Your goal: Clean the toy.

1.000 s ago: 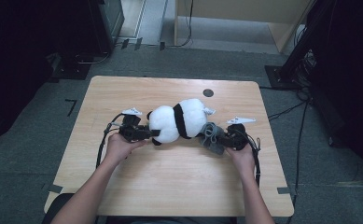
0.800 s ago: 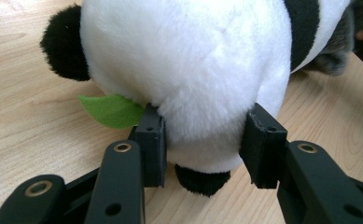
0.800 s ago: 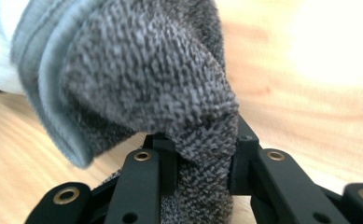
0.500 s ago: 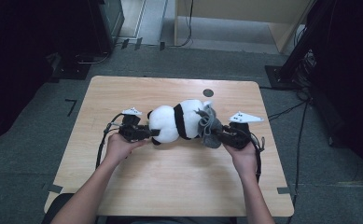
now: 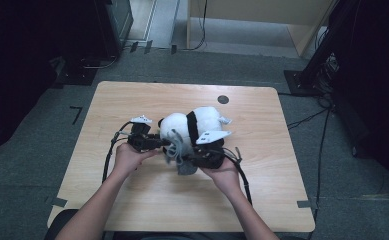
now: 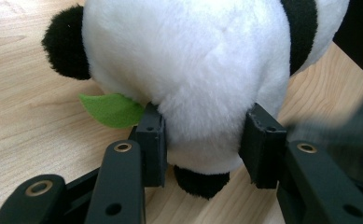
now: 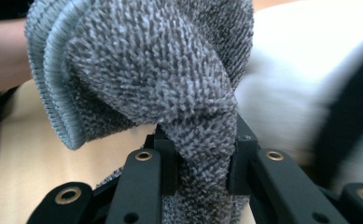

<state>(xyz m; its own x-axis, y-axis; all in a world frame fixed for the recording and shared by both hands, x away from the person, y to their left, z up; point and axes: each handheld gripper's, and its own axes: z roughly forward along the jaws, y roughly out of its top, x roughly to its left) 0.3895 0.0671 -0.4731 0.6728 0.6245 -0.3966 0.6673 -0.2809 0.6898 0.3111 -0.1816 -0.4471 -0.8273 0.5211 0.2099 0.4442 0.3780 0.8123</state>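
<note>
Where the person's forearms enter at the bottom of the high view, the right gripper [image 5: 194, 159] sits just below centre with its jaws pinched on a grey cloth [image 5: 178, 156], which hangs in a bunch against the near side of the panda plush toy [image 5: 189, 125]. Just left of it, the left gripper [image 5: 163, 143] clamps the panda's left end, and the toy lies on the wooden table [image 5: 132, 100] at the middle of the frame, with a small dark round mark [image 5: 223, 99] on the tabletop beyond it at upper right. Up close, the right gripper view shows what the high view cannot: the cloth [image 7: 170, 79] is nubby, with a ribbed paler edge at the upper left, and a twisted fold of it is squeezed tight between the two black jaws, the white plush blurred behind at the right. Similarly, the left gripper view shows the jaws pressed into the white fur of the panda [image 6: 188, 70], a black foot below between them, a black ear at upper left, and a green felt leaf [image 6: 111, 109] at centre left. Compared with a second ago, the right gripper and cloth have shifted from the panda's right end to its near left side, while the left gripper keeps its place and its hold.
</note>
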